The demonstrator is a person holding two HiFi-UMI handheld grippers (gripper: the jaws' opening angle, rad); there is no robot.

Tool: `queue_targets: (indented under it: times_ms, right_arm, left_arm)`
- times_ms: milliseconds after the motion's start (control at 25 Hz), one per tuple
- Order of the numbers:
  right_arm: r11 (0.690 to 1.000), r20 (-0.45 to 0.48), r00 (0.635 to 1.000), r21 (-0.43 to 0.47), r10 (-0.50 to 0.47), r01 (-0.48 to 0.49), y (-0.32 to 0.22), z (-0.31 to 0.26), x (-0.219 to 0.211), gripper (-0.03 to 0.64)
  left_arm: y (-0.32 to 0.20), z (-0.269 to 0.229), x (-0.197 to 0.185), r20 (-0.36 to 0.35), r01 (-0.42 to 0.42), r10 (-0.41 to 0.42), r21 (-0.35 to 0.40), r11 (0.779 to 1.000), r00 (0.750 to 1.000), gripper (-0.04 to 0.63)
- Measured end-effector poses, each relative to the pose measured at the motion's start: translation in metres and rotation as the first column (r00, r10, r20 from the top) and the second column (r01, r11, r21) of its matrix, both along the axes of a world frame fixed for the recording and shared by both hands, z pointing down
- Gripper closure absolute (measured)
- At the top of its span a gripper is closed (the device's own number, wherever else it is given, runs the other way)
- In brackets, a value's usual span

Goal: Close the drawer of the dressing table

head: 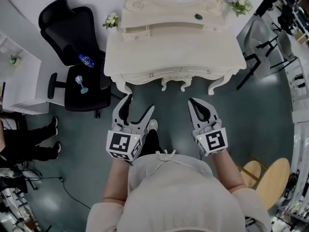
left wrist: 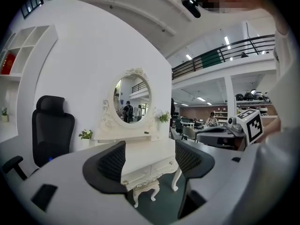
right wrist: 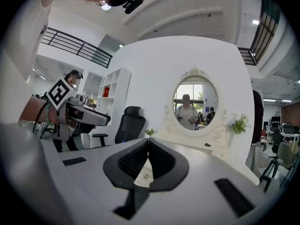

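Dressing table point(head: 174, 57) sits upper centre of the head view. Front drawers point(head: 151, 75) look flush; a small shelf drawer point(head: 136, 31) at upper left looks pulled out. Both grippers are below the table, apart from it. Left gripper point(head: 140, 103) has jaws spread wide and empty. Right gripper point(head: 195, 102) has jaws closed together and empty.

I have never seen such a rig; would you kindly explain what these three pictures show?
No robot here: a person holds a two-jaw gripper in each hand. The head view looks down from a camera on the person's head; the other two come from cameras riding on each gripper, looking along its jaws. The left gripper is open, the right gripper shut, and both are empty. Ahead stands a white dressing table with an oval mirror and small plants. A black office chair beside it carries a blue bottle.
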State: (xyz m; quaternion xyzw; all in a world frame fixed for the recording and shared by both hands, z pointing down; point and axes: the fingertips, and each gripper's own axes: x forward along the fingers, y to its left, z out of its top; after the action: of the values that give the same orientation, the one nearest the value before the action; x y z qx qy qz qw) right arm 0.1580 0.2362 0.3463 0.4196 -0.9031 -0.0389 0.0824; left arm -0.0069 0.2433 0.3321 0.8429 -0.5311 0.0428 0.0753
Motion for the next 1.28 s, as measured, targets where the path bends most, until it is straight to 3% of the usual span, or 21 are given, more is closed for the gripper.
queue_targets:
  times_ms: [560,760,1080,1280]
  right_arm:
    - [0.998,0.012,0.998,-0.028,0.06,-0.06,-0.174,-0.01,-0.117,0.611]
    - [0.999,0.007,0.999,-0.029,0.039,-0.038,-0.215,-0.008,-0.139,0.61]
    - [0.998,0.019,1.0,-0.054,-0.013,0.014,-0.276,0.015,-0.148,0.611]
    - [0.99,-0.006,0.999,-0.13,-0.046,0.045,-0.329,0.032,-0.148,0.611]
  left_arm:
    - [-0.173,0.004,-0.108,-0.011,-0.04,0.039,-0.035,0.999,0.999,0.247]
    - [-0.206,0.017,-0.112,-0.008,-0.05,0.05,-0.061,0.997,0.999,0.248]
    - [-0.263,0.05,-0.115,0.03,0.003,0.0,-0.118,0.993,1.0,0.247]
    - [-0.31,0.065,-0.117,0.049,0.073,-0.067,-0.147,0.986,0.997,0.249]
